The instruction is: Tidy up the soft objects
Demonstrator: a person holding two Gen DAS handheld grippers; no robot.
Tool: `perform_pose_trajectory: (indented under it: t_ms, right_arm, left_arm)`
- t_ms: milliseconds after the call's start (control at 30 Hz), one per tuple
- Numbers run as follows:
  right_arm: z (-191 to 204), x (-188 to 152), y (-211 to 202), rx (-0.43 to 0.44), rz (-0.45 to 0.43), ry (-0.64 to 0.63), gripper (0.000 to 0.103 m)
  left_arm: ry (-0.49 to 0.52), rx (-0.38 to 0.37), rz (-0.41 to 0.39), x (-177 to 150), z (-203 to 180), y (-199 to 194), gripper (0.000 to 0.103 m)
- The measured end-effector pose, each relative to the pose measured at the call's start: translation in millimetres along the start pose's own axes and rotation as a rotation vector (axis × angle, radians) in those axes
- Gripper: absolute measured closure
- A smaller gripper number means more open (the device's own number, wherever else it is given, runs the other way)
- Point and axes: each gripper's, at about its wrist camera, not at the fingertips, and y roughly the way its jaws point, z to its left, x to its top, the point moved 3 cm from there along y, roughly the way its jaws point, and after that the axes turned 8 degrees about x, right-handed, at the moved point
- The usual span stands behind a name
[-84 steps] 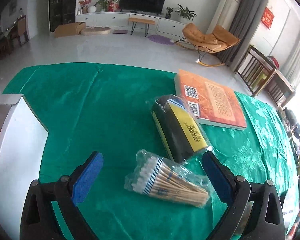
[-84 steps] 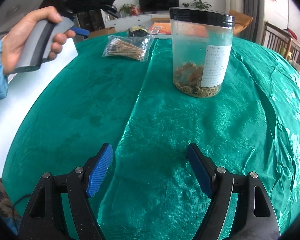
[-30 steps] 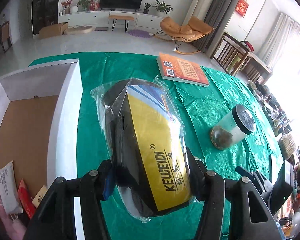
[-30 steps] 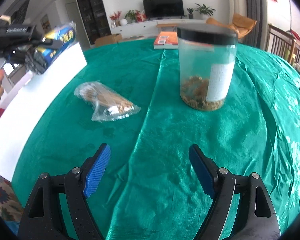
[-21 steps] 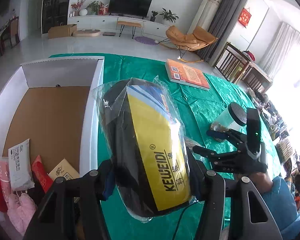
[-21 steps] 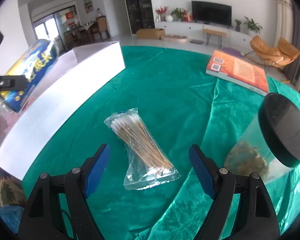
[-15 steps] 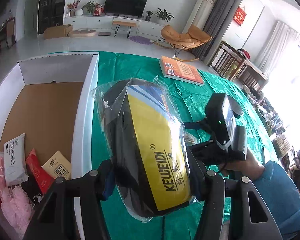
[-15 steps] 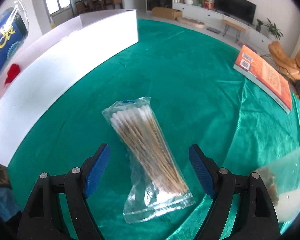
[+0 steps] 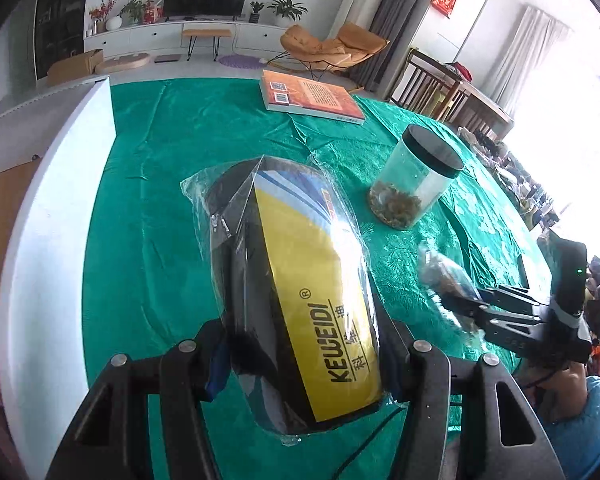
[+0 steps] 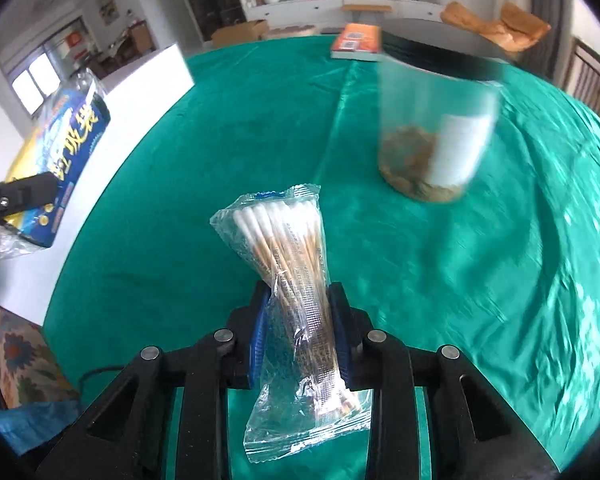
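My left gripper (image 9: 304,340) is shut on a black and yellow KEWEIDI pack (image 9: 300,288) in clear wrap and holds it above the green tablecloth, right of the white box (image 9: 48,208). The pack also shows at the left of the right wrist view (image 10: 56,160). My right gripper (image 10: 300,328) is shut on a clear bag of cotton swabs (image 10: 296,272) and holds it off the table. That gripper and bag show blurred in the left wrist view (image 9: 452,300).
A clear jar with a black lid (image 9: 412,184) stands on the green tablecloth (image 9: 160,200); it also shows in the right wrist view (image 10: 436,128). An orange book (image 9: 312,98) lies at the far edge. The open white box holds several packets at its near left end.
My right gripper has closed on the cotton swab bag and lifted it off the cloth. My left gripper still holds the KEWEIDI pack and has swung right, away from over the box.
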Motion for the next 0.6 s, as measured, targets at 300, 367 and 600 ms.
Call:
perform_pose_trajectory:
  t_ms: [300,367,600]
  right_arm:
    - [-126,28,-48,-0.192,-0.211,0.232,0.072]
    - [-142,44,-36,-0.227,-0.223,0.223,0.072]
    - [-150,60,11,-0.253,-0.144,0.180,0.029]
  left_arm:
    - [0.076,0.091,-0.058,49,-39,78,0.044]
    - [0.112,0.154,-0.076,59,-45,95,0.042]
    - [0.247,0.281,-0.031,57,-65,141,0.007]
